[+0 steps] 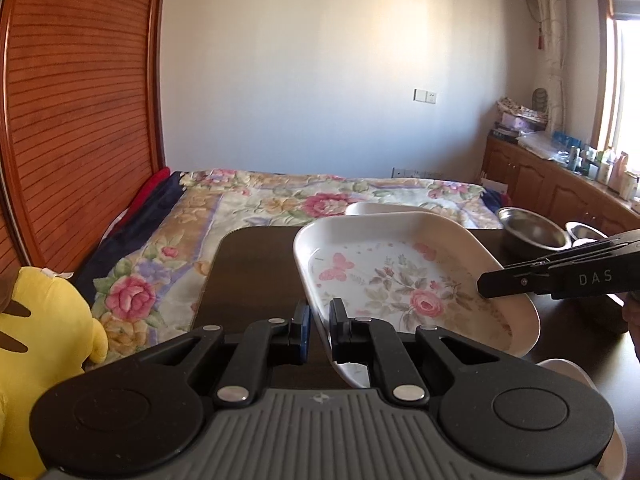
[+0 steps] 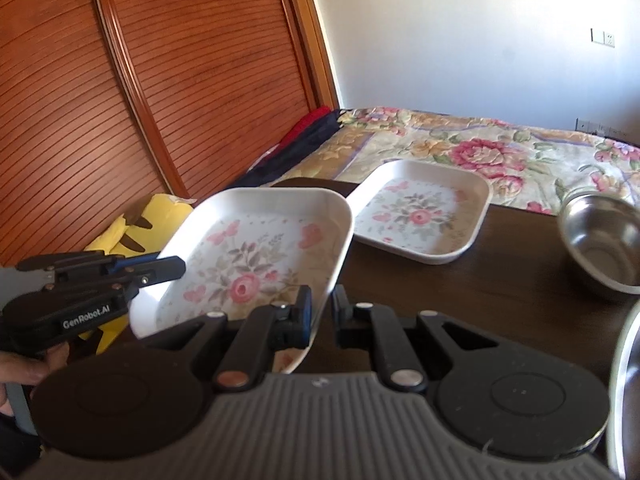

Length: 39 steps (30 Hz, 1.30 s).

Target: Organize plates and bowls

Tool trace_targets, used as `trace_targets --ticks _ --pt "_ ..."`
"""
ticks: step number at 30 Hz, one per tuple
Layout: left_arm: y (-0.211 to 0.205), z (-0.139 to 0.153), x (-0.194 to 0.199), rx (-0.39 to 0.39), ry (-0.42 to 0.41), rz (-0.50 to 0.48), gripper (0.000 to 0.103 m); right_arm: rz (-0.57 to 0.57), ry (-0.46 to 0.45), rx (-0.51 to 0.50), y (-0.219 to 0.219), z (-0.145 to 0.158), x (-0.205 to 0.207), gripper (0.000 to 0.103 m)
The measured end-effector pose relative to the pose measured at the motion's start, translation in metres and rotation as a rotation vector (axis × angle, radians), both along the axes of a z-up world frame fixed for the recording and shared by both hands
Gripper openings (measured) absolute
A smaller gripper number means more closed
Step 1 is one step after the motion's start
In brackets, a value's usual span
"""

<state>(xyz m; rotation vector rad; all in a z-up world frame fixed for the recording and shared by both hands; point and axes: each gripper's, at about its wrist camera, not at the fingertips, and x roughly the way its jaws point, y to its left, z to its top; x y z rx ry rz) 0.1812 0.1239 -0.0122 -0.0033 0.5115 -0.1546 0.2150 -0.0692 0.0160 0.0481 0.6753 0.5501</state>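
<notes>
Floral plate (image 2: pixel 256 256), empty and tilted above the table (image 2: pixel 500 280), is pinched by left gripper (image 1: pixel 319 320) and right gripper (image 2: pixel 321 312).

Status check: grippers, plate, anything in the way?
Left gripper and right gripper both shut on lifted floral plate. Second plate flat on table ahead. Steel bowl off right, clear.

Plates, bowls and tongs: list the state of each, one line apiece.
Near plate: lifted off the table, tilted, gripped at two edges.
Far plate: flat on the table, empty.
Steel bowl: upright on the table, empty.
Left tongs: shut on the near plate's rim.
Right tongs: shut on the near plate's opposite rim.
</notes>
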Motion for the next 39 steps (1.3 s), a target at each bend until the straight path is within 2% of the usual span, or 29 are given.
trace_targets --ticks 10,20,25,30,39 --pt "-0.031 0.022 -0.032 0.008 -0.050 -0.040 0.011 -0.024 -0.057 0.006 -0.029 0.021 -0.033 0.012" --pt "-0.056 0.026 -0.068 0.010 -0.069 -0.070 0.012 -0.044 -0.079 -0.001 -0.052 0.024 -0.066 0.012" --pt "-0.061 0.024 -0.083 -0.003 -0.072 -0.084 0.012 -0.056 -0.076 0.005 -0.060 0.020 -0.083 0.012" --pt "-0.064 0.014 -0.100 -0.058 -0.060 -0.088 0.012 -0.072 -0.056 0.048 -0.071 0.006 -0.095 0.012" --pt "-0.069 -0.002 -0.115 -0.056 -0.033 -0.102 0.012 -0.088 -0.035 0.086 -0.078 -0.015 -0.115 0.012"
